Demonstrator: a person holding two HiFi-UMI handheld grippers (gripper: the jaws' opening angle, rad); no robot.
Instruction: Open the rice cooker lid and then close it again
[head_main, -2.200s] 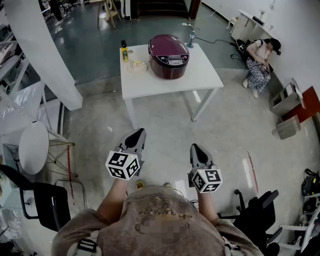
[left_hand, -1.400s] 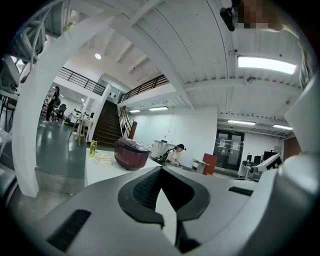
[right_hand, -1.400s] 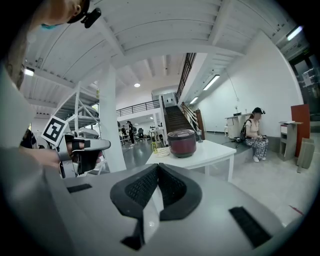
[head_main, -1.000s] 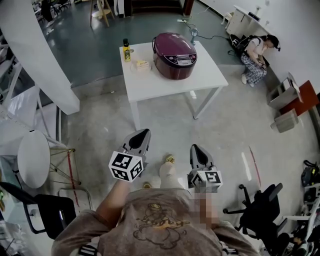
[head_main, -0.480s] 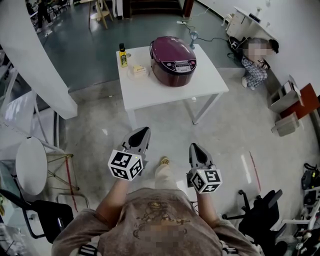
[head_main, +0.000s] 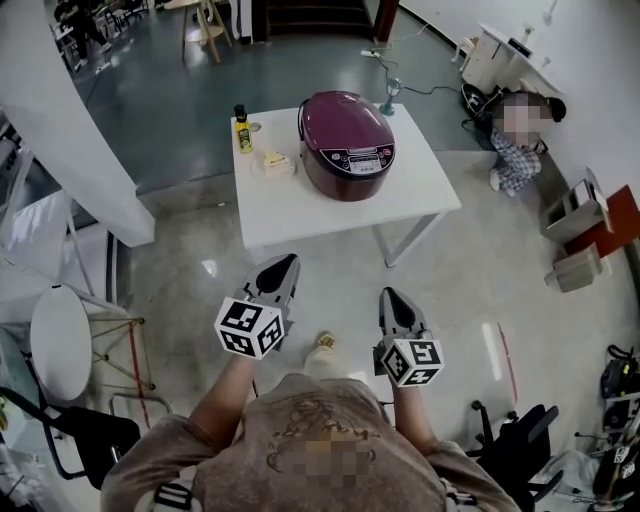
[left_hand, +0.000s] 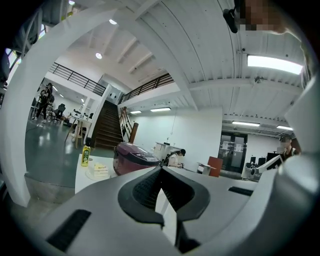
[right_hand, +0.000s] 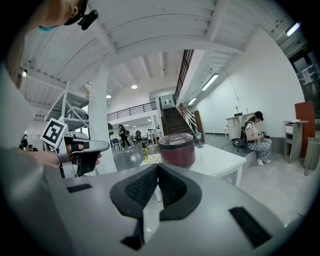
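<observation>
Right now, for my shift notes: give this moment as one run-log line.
rice cooker: lid closed, on white table | left tool: shut, empty | right tool: shut, empty | both short of table

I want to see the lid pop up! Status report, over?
Left gripper and right gripper shut, empty. Rice cooker lid down, on table, not yet reached. Bottle beside it, apart.

We see maroon rice cooker (head_main: 347, 130), rounded body, lid shut, upright on white table (head_main: 300, 205), control panel facing us.
</observation>
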